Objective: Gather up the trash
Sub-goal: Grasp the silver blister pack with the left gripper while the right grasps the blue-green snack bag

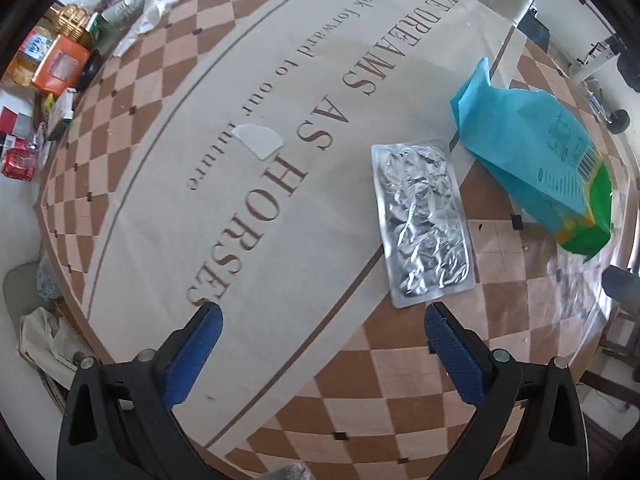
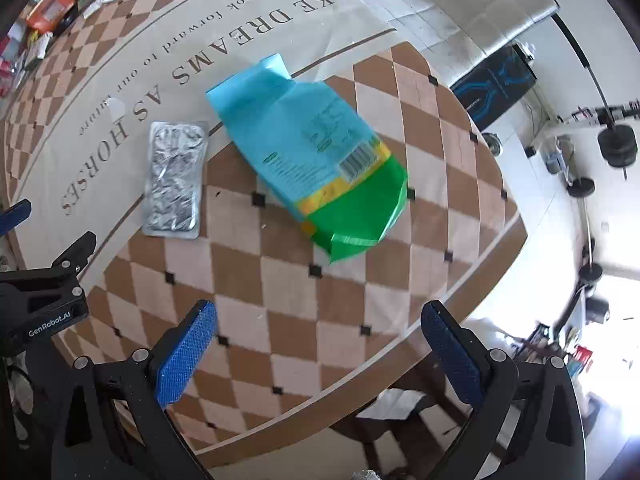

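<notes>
A crumpled silver foil blister pack [image 1: 424, 222] lies flat on the round table, just ahead of my left gripper [image 1: 322, 322], which is open and empty above the table. An empty blue and green carton [image 1: 540, 160] lies on its side to the right of the foil. A small white paper scrap [image 1: 260, 140] lies further out. In the right wrist view the carton [image 2: 316, 160] lies ahead, the foil pack [image 2: 176, 178] to its left, and the scrap [image 2: 114, 108] further left. My right gripper [image 2: 320, 320] is open and empty near the table's edge.
The table [image 1: 516, 304] has a checkered brown cloth with printed words. Boxes, packets and bottles [image 1: 60, 64] crowd its far left edge. The left gripper's body [image 2: 44, 296] shows at the left of the right wrist view. A chair [image 2: 480, 0] and floor equipment [image 2: 616, 144] lie beyond the table.
</notes>
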Action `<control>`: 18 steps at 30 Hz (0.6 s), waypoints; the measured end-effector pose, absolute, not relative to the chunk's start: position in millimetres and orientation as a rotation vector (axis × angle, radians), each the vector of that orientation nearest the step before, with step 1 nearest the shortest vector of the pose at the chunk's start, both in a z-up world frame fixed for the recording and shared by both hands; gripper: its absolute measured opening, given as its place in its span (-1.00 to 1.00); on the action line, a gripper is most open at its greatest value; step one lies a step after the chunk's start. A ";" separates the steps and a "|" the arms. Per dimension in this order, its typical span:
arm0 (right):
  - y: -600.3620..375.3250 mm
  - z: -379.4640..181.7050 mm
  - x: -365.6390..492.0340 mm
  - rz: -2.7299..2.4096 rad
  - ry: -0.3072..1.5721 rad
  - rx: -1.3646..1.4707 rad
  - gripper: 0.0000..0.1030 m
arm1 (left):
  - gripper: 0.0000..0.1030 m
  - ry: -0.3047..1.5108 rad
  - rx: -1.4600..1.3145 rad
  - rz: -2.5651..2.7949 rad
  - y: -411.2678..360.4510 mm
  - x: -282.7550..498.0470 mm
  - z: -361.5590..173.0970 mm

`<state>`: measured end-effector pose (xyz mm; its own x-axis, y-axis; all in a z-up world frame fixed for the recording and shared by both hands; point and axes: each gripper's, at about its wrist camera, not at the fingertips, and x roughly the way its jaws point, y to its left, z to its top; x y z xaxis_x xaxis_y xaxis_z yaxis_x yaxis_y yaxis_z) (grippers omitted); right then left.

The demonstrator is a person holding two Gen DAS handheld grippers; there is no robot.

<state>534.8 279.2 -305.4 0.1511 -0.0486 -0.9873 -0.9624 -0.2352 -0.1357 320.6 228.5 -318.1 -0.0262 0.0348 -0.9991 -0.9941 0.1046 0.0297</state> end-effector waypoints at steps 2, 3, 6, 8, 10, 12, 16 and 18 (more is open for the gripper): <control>303.4 -327.5 531.5 1.259 1.019 -1.597 1.00 | 1.00 1.246 -1.150 1.152 236.6 325.5 -326.4; 314.3 -336.4 530.6 1.276 1.026 -1.627 1.00 | 1.00 1.241 -1.178 1.145 239.9 327.0 -329.9; 337.7 -356.3 525.7 1.324 1.010 -1.697 1.00 | 1.00 1.236 -1.227 1.132 249.0 332.9 -339.9; 346.8 -371.4 522.5 1.350 1.027 -1.745 1.00 | 0.99 1.246 -1.243 1.126 254.4 336.9 -347.2; 356.2 -388.5 529.6 1.321 1.066 -1.775 1.00 | 0.99 1.250 -1.269 1.111 257.6 340.5 -354.3; 362.8 -401.6 546.4 1.268 1.153 -1.736 0.99 | 0.99 1.264 -1.293 1.101 259.9 343.0 -361.8; 369.1 -408.6 597.6 1.163 1.337 -1.490 0.72 | 0.99 1.270 -1.305 1.101 262.4 345.0 -372.1; 365.0 -404.5 627.5 1.126 1.414 -1.336 0.71 | 0.95 1.257 -1.288 1.117 264.6 345.9 -371.0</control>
<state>627.5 365.0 -404.5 -0.0521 -0.2173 -0.9747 -0.9986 0.0174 0.0495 345.9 264.6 -371.0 0.0419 -0.0981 -0.9943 -0.9989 0.0146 -0.0436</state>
